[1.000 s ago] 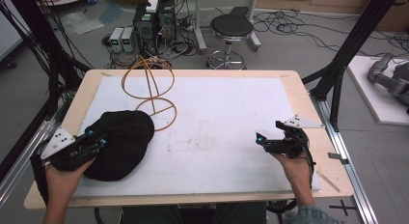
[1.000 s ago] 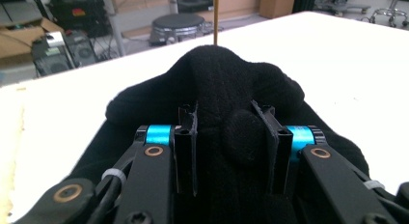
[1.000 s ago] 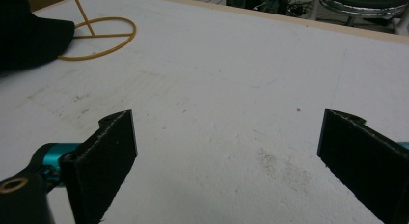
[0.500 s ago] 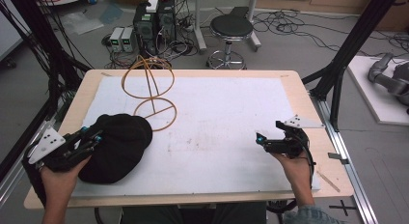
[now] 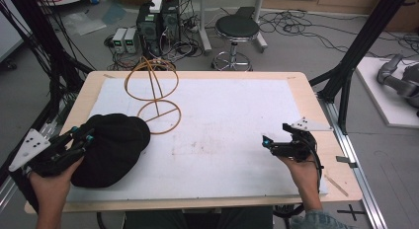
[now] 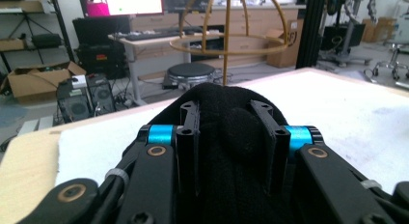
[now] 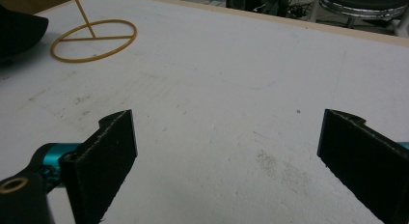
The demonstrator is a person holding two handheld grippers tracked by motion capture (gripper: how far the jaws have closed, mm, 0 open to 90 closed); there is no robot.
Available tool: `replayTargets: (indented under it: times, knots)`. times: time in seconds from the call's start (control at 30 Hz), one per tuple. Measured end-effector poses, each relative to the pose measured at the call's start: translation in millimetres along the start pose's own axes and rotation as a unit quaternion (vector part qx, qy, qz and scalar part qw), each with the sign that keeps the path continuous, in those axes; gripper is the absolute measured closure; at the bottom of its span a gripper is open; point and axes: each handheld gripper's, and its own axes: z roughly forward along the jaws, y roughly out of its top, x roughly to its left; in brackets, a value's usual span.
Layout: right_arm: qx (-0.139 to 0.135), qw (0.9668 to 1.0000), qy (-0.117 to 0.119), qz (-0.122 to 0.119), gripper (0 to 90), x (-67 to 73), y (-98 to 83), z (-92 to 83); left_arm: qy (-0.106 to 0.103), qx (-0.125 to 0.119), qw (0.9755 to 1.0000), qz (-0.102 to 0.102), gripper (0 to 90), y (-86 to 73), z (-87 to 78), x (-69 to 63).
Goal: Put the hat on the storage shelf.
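At the worktop's (image 5: 207, 199) left edge the left hand-held gripper (image 6: 230, 137) is pinching a fold of the black hat (image 5: 111, 147) between its jaws, narrowed but not fully together. The hat is lying just beside the wire stand (image 5: 154, 98) — up and to the right of the grip. Well apart at the right, the right hand-held gripper (image 7: 226, 156) is hovering spread wide, holding nothing.

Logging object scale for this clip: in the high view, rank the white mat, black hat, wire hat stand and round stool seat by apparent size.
1. white mat
2. black hat
3. wire hat stand
4. stool seat; it stands farther off, so its rank is unsure.
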Motion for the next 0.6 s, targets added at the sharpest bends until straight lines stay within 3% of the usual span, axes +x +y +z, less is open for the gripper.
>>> replayTargets:
  times: [0.6]
  knots:
    - [0.000, 1.0000, 0.001, 0.002, 6.3, -0.3, 1.1, 0.0, 0.033, -0.044, 0.9984, 0.008, 66.8, 35.5, -35.4, 5.3]
